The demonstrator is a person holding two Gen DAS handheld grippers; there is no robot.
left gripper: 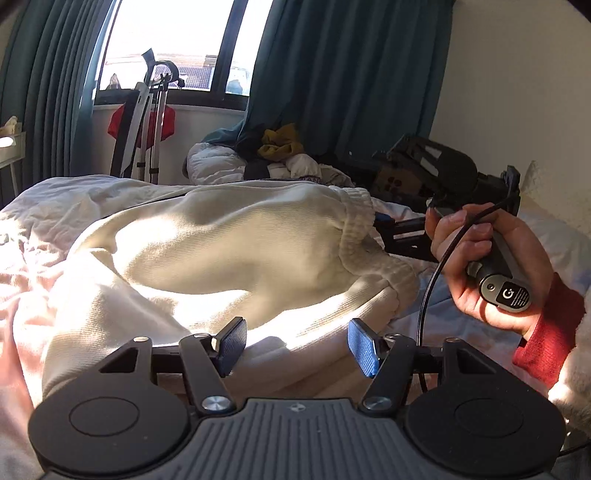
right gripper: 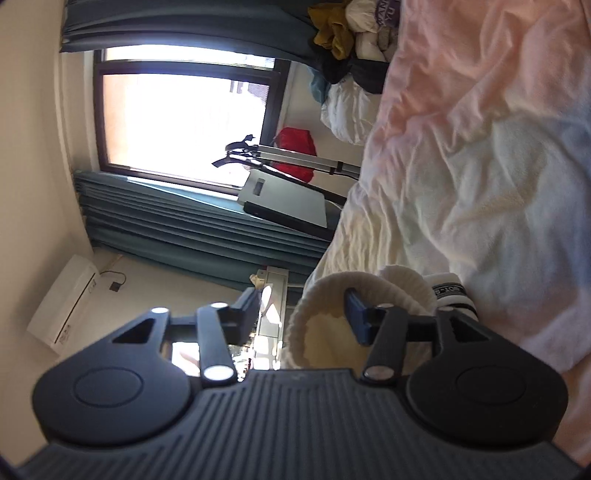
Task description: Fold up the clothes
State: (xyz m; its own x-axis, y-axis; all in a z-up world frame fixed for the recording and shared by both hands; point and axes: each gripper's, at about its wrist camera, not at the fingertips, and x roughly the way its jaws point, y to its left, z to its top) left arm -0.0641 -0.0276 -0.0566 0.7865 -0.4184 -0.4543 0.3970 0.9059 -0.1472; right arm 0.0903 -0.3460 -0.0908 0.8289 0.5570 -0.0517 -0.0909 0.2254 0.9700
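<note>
Cream knitted fabric fills the centre of the left wrist view: one sweatshirt (left gripper: 229, 258) lies bunched on a bed covered by a crumpled pale pink and white sheet (left gripper: 44, 206). Its ribbed hem points toward 3 o'clock.

The left gripper (left gripper: 295, 345) sits at 6 o'clock, its two blue-padded fingers (left gripper: 364, 347) spread apart just above the near edge of the garment, holding nothing.

At 3 o'clock a right hand (left gripper: 476, 266) with a red cuff grips the handle of the right gripper (right gripper: 301, 317). A black label on the handle's end bears a white "G"-like logo; the small print beside it is too fine to read.

In the right wrist view the scene is rolled sideways. The right gripper's two fingers stand apart, and one finger is tucked inside the ribbed opening (right gripper: 328, 295) of the sweatshirt, at about 5 o'clock from centre. A white woven tag (right gripper: 448, 290) beside it carries dark letters, only partly legible.

At 12 o'clock a pile of clothes (right gripper: 354, 33) shows purple fabric with letters reading roughly "WAN" and "YU". One window (right gripper: 177, 118), teal curtains (right gripper: 184, 229) and one wall air conditioner (right gripper: 62, 299) are visible.
</note>
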